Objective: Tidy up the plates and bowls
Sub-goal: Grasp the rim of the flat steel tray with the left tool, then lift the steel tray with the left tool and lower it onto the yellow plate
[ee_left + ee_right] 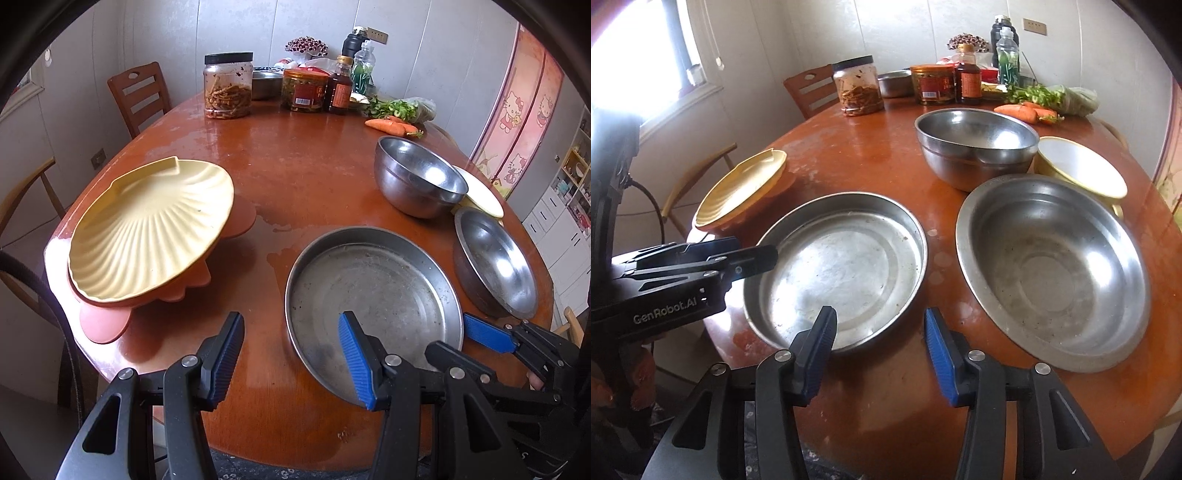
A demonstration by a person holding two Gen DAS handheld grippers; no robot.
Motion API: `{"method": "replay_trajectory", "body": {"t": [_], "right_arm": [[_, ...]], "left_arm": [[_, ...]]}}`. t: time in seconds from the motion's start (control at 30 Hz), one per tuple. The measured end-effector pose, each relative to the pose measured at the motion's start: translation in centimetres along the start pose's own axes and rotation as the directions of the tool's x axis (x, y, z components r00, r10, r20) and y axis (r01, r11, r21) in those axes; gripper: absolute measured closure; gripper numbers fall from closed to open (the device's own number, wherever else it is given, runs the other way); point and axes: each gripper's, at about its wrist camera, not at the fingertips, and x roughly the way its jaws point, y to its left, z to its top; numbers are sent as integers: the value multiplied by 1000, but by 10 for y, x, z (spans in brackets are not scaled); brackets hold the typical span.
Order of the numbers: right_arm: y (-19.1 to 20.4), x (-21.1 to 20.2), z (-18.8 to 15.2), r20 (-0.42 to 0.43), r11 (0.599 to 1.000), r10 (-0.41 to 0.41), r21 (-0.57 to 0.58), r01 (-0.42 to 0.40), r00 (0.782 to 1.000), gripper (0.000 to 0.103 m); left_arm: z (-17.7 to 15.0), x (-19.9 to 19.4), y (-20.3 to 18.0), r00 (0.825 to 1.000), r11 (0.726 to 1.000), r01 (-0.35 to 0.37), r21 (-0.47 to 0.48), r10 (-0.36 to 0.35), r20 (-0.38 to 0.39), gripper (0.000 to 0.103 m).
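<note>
A worn, round reddish-brown wooden table (295, 162) fills both views, with pale walls behind. Nearest, the left gripper (291, 354) hangs released over the table edge, nothing between its pads, its right finger above the near rim of a flat steel pan (373, 291). The right gripper (879, 343) is likewise parted and empty, just beside that pan. To the right lies a wide steel basin (1052, 269). On the left a yellow shell-shaped plate (151, 229) sits on an orange one (107, 325). Behind stand a deep steel bowl (975, 147), a yellow-rimmed white bowl (1078, 166), then carrots (391, 125) and jars (228, 85).
</note>
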Motion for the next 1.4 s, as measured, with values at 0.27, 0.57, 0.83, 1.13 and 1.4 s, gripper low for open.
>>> {"method": "replay_trajectory", "body": {"t": [0.27, 0.57, 0.83, 1.13, 1.4], "right_arm": [[7, 8, 3, 14, 999, -27, -41, 27, 1000, 62], [15, 13, 6, 11, 997, -43, -69, 44, 999, 64], [21, 6, 12, 36, 996, -24, -87, 27, 999, 64], [32, -1, 24, 58, 993, -3, -121, 10, 998, 64], [47, -2, 43, 74, 987, 12, -158, 0, 997, 64]], "left_arm": [[-1, 17, -4, 1000, 1000, 4, 24, -3, -26, 50], [-4, 12, -19, 1000, 995, -3, 100, 1, 19, 54], [1, -6, -15, 999, 996, -22, 90, 17, 50, 54], [8, -23, -2, 997, 997, -42, 71, 37, 75, 54], [20, -35, 15, 993, 998, -58, 37, 53, 107, 54]]}}
